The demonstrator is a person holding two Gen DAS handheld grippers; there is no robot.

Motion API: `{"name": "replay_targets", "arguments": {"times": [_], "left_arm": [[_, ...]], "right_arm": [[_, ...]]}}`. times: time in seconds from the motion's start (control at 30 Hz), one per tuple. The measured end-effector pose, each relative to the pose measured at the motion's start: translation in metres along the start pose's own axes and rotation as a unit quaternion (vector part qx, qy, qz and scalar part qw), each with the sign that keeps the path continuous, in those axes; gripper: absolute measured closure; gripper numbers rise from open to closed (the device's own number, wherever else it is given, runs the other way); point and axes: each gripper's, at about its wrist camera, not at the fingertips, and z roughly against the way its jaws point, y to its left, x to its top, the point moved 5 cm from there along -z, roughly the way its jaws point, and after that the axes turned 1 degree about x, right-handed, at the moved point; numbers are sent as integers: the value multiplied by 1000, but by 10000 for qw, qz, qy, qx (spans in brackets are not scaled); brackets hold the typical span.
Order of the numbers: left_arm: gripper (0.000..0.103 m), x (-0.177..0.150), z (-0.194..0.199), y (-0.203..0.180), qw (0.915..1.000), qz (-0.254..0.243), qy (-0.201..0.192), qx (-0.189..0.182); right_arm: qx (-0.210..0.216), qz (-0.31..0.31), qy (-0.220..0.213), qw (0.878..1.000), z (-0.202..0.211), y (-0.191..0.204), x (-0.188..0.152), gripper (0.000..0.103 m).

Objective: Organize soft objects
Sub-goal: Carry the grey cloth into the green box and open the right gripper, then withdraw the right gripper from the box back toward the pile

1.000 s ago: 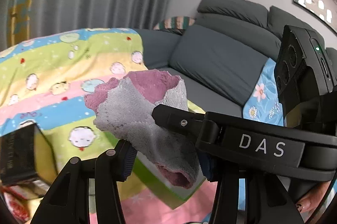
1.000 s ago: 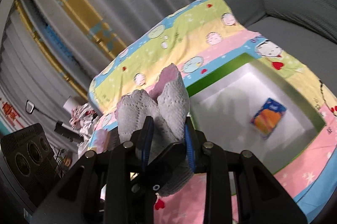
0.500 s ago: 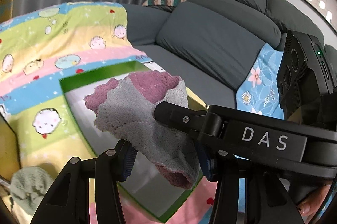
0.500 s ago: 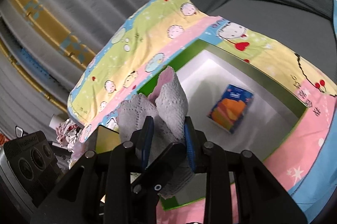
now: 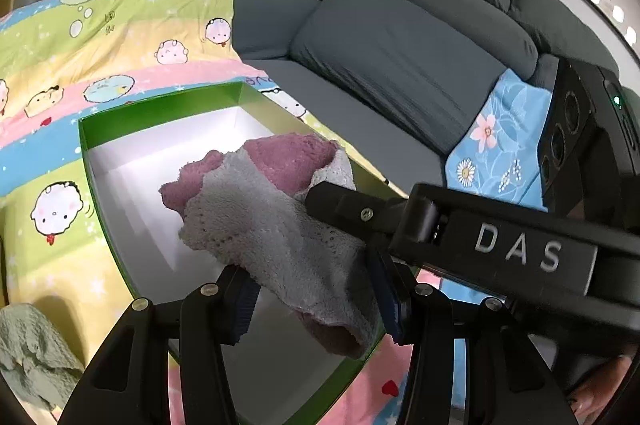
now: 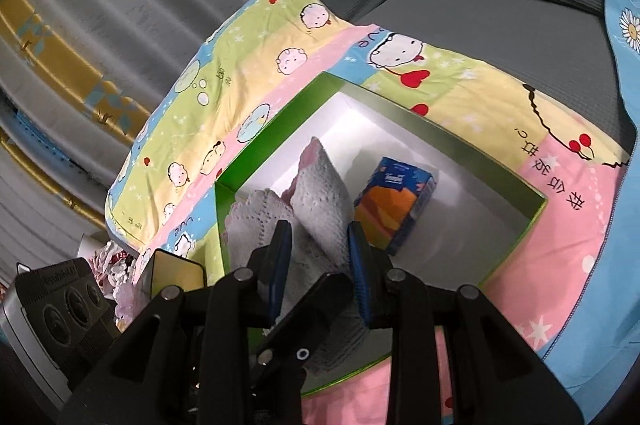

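Note:
A fluffy cloth (image 5: 256, 213), grey outside and pink inside, hangs between both grippers over an open green box (image 5: 160, 109) with a white inside. My left gripper (image 5: 316, 301) is shut on the cloth's lower part, its blue pads against each side. The right gripper reaches in from the right, and one of its fingers (image 5: 340, 203) lies on the cloth's upper edge. In the right wrist view the right gripper (image 6: 318, 257) is shut on the cloth (image 6: 320, 197) above the box (image 6: 536, 221). A blue and orange tissue pack (image 6: 394, 203) lies inside the box.
The box sits on a striped cartoon blanket (image 5: 120, 37) spread over a grey sofa (image 5: 400, 57). A blue floral cloth (image 5: 500, 145) lies at the right, and a pale green knitted cloth (image 5: 28, 357) at the lower left. Grey curtains hang behind.
Both grippers have come down and forward with the cloth. It has gone from beside the box to over the box's white inside. The grip on the cloth is unchanged.

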Motion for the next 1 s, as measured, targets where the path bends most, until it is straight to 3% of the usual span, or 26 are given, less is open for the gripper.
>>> {"name": "replay_targets", "arguments": {"times": [0.43, 0.63, 0.7, 0.73, 0.83, 1.0], "left_arm": [[51, -3, 8, -2, 9999, -76, -99, -9], [34, 0, 24, 1, 9996, -28, -265, -38], [33, 0, 31, 3, 9995, -11, -308, -66], [32, 0, 36, 4, 9994, -12, -343, -53], [22, -2, 51, 11, 9988, 41, -476, 72], [20, -8, 77, 32, 9972, 303, -613, 306]], "right_arm": [[-140, 17, -273, 9995, 11, -4, 5, 72], [-106, 100, -343, 9993, 15, 1, 4, 46], [-122, 156, -367, 9991, 16, 4, 4, 41], [-108, 165, -387, 9991, 17, 5, 3, 34], [-8, 201, -430, 9989, 21, 10, 2, 30], [69, 356, -476, 9982, 23, 24, -3, 20]]}}
